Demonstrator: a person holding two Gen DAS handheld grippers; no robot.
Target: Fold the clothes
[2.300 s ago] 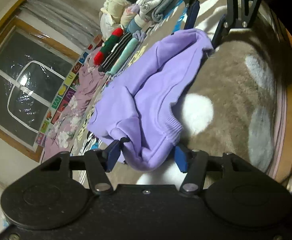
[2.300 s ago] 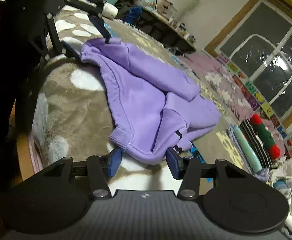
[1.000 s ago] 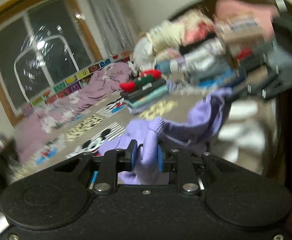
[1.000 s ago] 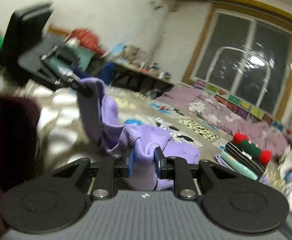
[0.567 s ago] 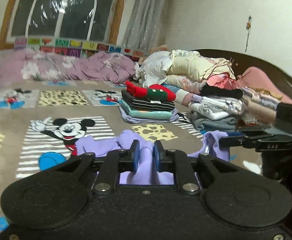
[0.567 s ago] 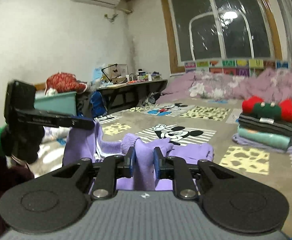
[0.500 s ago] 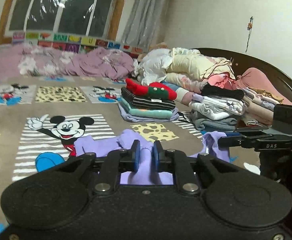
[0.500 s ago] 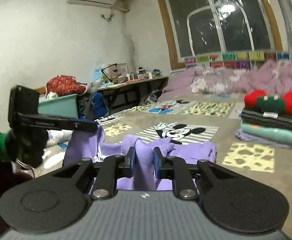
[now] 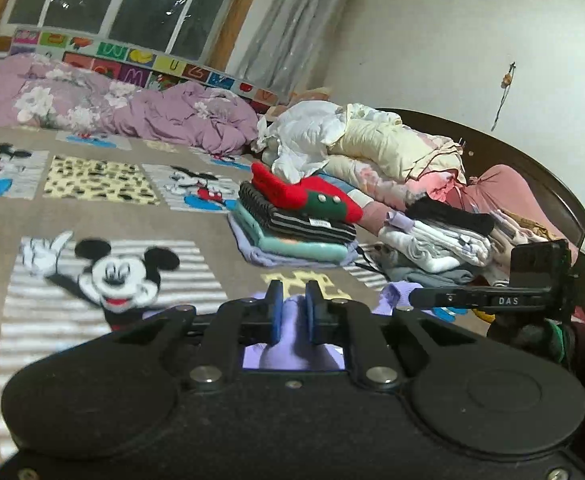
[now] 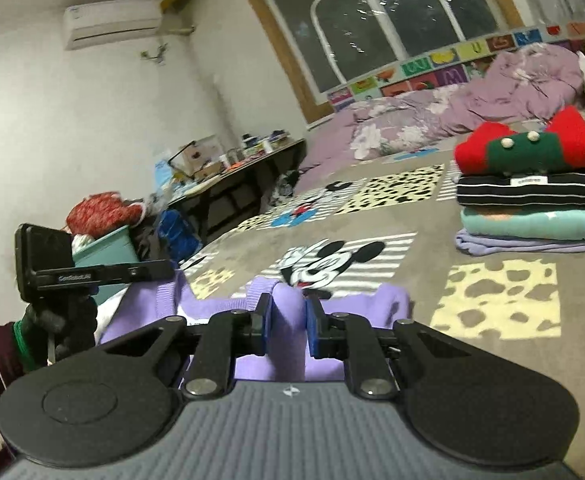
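A lilac sweater [image 10: 376, 300] hangs between my two grippers above the bed. My left gripper [image 9: 291, 312] is shut on a fold of the lilac sweater [image 9: 292, 344], which is mostly hidden below it. My right gripper [image 10: 288, 320] is shut on another fold of the sweater. In the left wrist view the right gripper [image 9: 412, 298] shows at the right, holding a lilac edge. In the right wrist view the left gripper [image 10: 172, 270] shows at the left, with lilac cloth hanging beneath it.
A Mickey Mouse blanket [image 9: 104, 272] covers the bed. A stack of folded clothes with a red and green one on top [image 9: 296, 220] [image 10: 528, 192] lies ahead. Piled bedding [image 9: 372, 148], a purple quilt [image 9: 132, 108] and a cluttered table [image 10: 228, 168] lie around.
Both grippers shut on the sweater and lifted it off the bed. In the last half second both views tilted and moved closer to the blanket; the grips are unchanged.
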